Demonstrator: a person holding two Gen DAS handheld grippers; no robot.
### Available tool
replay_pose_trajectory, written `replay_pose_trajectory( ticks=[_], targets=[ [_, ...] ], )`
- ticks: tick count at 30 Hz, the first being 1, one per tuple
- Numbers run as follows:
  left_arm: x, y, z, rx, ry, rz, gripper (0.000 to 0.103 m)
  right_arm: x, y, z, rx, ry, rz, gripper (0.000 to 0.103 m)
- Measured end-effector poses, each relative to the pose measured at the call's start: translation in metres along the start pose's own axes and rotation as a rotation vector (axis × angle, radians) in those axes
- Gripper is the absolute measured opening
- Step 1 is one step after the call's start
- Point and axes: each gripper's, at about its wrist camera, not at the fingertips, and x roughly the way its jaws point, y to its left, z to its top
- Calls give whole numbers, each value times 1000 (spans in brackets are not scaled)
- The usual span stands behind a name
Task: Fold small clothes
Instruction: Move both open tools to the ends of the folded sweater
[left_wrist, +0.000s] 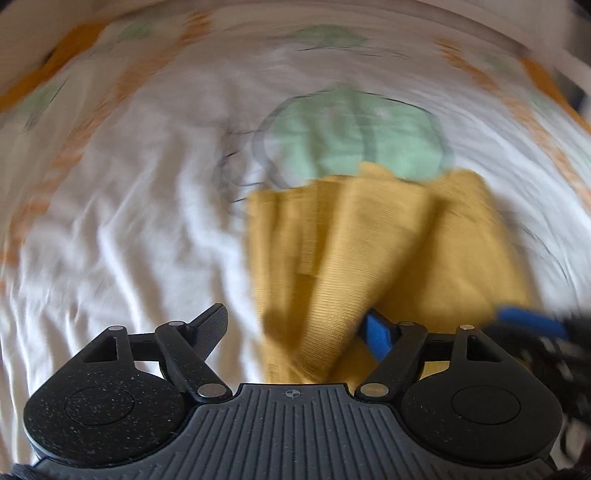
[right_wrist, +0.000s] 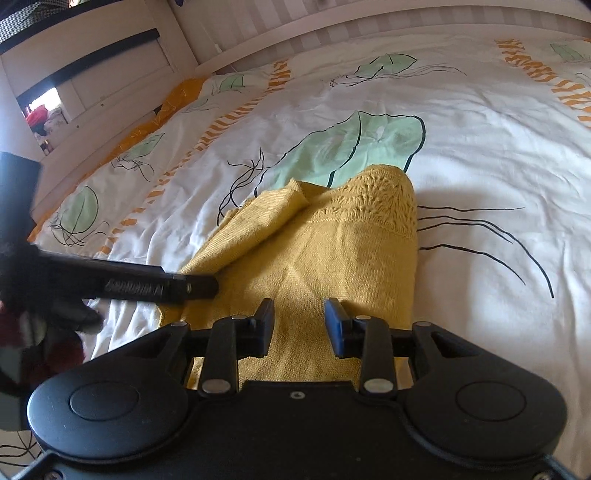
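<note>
A white cotton bedcover printed with green leaves and orange stripes (right_wrist: 480, 147) spreads out ahead of both sets of jaws, wrinkled and soft, so it gives little firm backing to anything pressed into it. On it lies the mustard-yellow knitted garment with a lace-pattern hem (right_wrist: 332, 236), partly folded: it starts right under the right gripper's jaws and runs forward from them, with the openwork hem at its far end and a loose flap turned over on the side toward the other tool. The knit looks light, limp and stretchy, likely to sag and drag instead of holding a crease, and the lace band seems the part most apt to snag or pull, so my judgement is that a doubled edge or corner of the plain ribbed body is the better place to pinch. The left gripper (left_wrist: 295, 328) has its jaws spread wide; a fold of the yellow cloth lies between them, nearer the blue pad, but it is not pinched, and this view is smeared by motion. The right gripper (right_wrist: 299, 325) has its jaws apart, narrower, poised just over the near cloth and closed on nothing. In the right wrist view the left tool's black finger (right_wrist: 192, 286) touches the garment's near side edge.
</note>
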Motion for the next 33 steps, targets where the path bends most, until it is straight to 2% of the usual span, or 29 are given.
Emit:
replay_pose_trajectory(
  ticks=[4,6,8,11,14,20,23,27,33],
  targets=[
    [8,54,3,-324,50,-24,76,-1,-3,-1,3,0,7,43],
    [9,72,1,-415,63,-28,76,-2,-3,-2,7,2,9,43],
    [8,79,1,-455,64,-11,76,-4,-3,-3,8,5,8,44],
    [6,81,1,-448,80,-6,75,-7,-2,-4,8,7,6,44],
    [4,77,0,-434,107,-50,75,-13,1,-5,6,7,6,44],
    [-22,63,-13,-347,95,-136,75,-25,11,-8,-11,17,20,45],
    [-32,58,-25,-309,124,-185,75,-31,17,-10,-16,21,35,50],
    [-43,49,-39,-272,131,-186,75,-42,26,-14,-36,23,37,50],
    [-42,38,-52,-261,120,-192,75,-56,26,-19,-26,19,29,61]
  ],
)
